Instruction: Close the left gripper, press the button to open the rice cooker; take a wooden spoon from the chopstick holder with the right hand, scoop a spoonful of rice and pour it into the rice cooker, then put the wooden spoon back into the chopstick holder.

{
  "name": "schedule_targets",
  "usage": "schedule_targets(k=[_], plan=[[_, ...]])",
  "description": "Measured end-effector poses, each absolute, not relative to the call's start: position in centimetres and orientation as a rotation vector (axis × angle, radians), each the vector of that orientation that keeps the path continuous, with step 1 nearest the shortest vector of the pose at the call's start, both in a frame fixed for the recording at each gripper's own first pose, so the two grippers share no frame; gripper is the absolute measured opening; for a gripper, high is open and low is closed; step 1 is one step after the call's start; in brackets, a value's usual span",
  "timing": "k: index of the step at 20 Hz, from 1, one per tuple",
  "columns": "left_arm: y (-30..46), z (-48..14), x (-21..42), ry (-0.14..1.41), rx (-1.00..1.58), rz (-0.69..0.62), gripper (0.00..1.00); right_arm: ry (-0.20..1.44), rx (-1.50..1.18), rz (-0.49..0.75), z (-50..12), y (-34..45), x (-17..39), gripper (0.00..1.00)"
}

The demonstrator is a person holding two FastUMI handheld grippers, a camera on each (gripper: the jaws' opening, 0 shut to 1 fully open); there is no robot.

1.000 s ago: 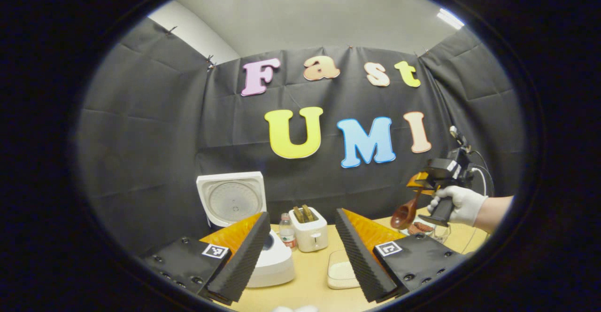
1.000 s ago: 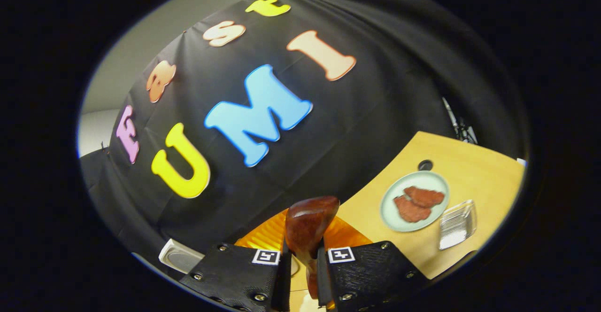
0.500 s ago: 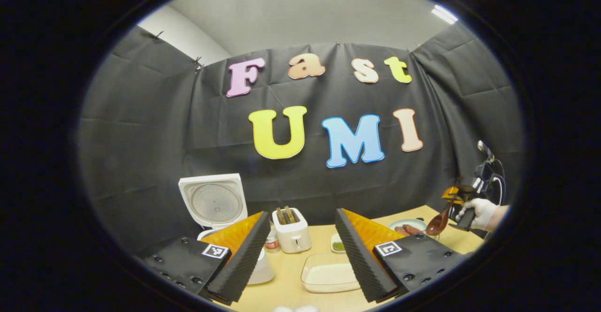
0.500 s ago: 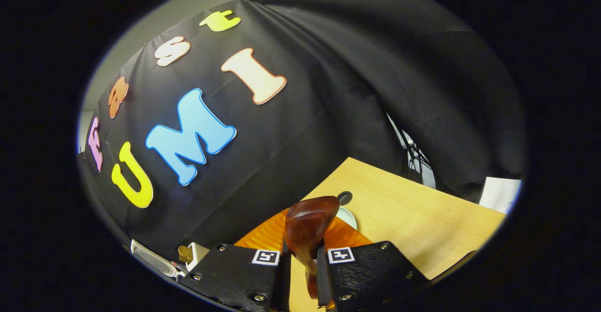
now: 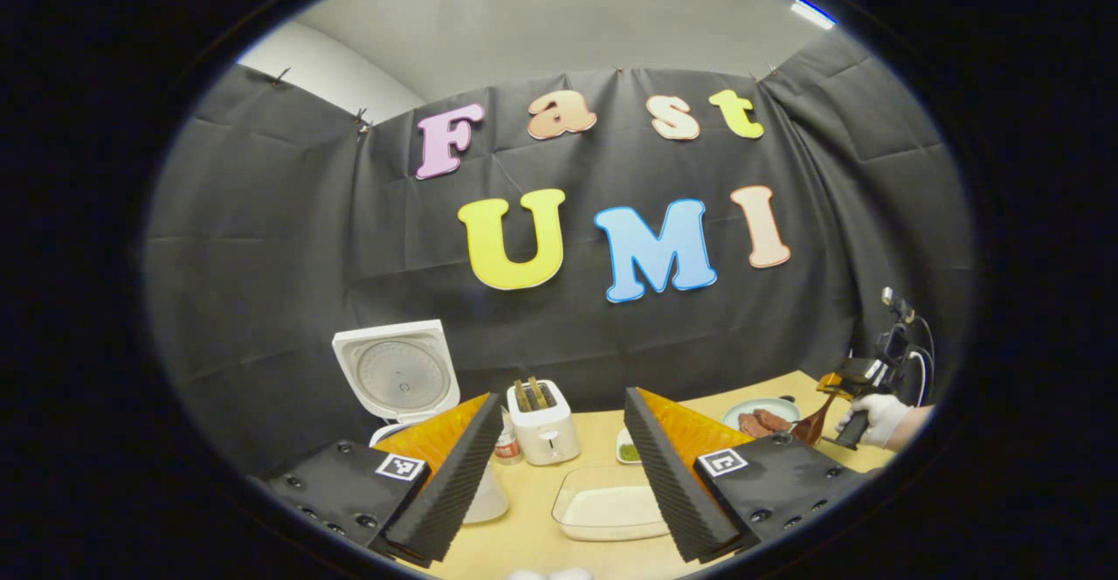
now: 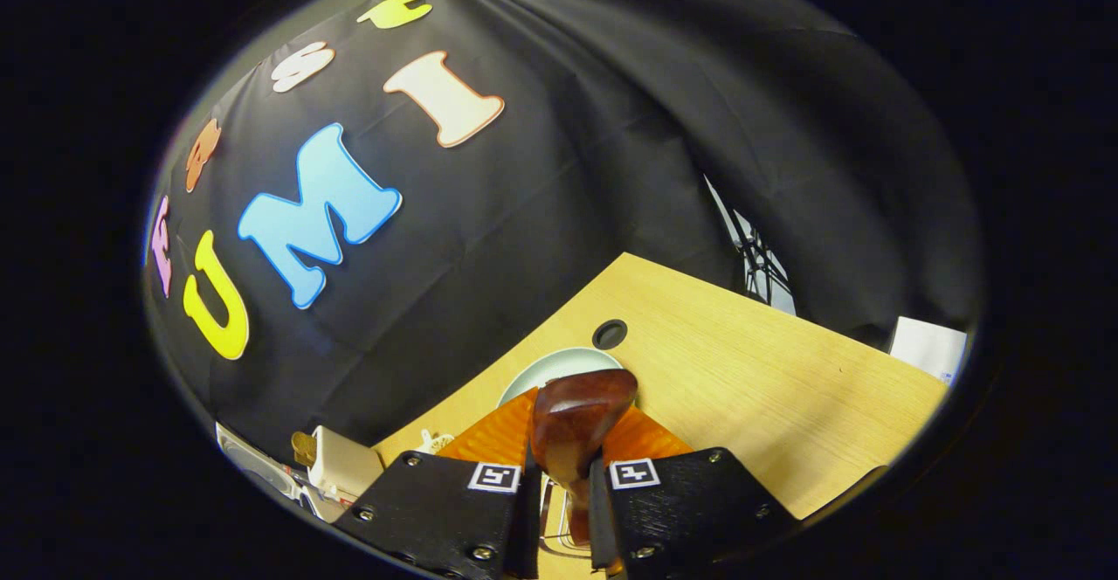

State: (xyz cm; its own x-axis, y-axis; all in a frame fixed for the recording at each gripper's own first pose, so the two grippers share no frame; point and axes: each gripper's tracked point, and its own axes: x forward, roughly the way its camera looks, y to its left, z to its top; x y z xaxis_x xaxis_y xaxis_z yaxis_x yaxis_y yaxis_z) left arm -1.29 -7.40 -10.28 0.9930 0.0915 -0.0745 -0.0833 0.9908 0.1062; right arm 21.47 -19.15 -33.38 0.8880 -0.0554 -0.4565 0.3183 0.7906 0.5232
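My left gripper (image 5: 563, 401) hangs open above the near table edge with nothing between its fingers. The white rice cooker (image 5: 397, 377) stands at the left with its lid up; my left finger hides most of its body. A clear tray of rice (image 5: 609, 510) lies just ahead of that gripper. Far to the right, a gloved hand (image 5: 878, 416) holds my right gripper (image 5: 843, 381), and the wooden spoon (image 5: 807, 428) points down over the plate. In the right gripper view that gripper (image 6: 568, 453) is shut on the spoon's handle, the bowl (image 6: 578, 410) sticking up ahead.
A white toaster (image 5: 544, 431) and a small bottle (image 5: 505, 447) stand behind the tray, beside a little dish of something green (image 5: 627, 452). A pale plate with meat (image 5: 758, 418) sits at the right. The wooden table (image 6: 769, 397) has a cable hole (image 6: 609, 333).
The right gripper carried the spoon rightward and lower, away from the cooker, to above the plate. The left gripper drew back a little, and the rice tray shows more fully.
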Motion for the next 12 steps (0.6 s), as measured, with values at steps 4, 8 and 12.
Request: schedule_targets(k=[4, 8, 12], plan=[[-7.2, -10.6, -1.0, 0.091, 0.122, 0.093, 0.99, 0.480, 0.628, -0.233, -35.9, -19.1, 21.4, 0.23], [-7.1, -10.6, -0.8, 0.089, 0.128, 0.092, 0.99, 0.518, 0.610, -0.244, -36.2, -19.4, 20.5, 0.24], [-6.5, -10.2, -0.8, 0.081, 0.133, 0.091, 0.99, 0.468, 0.505, -0.282, -33.1, -21.4, 19.0, 0.97]])
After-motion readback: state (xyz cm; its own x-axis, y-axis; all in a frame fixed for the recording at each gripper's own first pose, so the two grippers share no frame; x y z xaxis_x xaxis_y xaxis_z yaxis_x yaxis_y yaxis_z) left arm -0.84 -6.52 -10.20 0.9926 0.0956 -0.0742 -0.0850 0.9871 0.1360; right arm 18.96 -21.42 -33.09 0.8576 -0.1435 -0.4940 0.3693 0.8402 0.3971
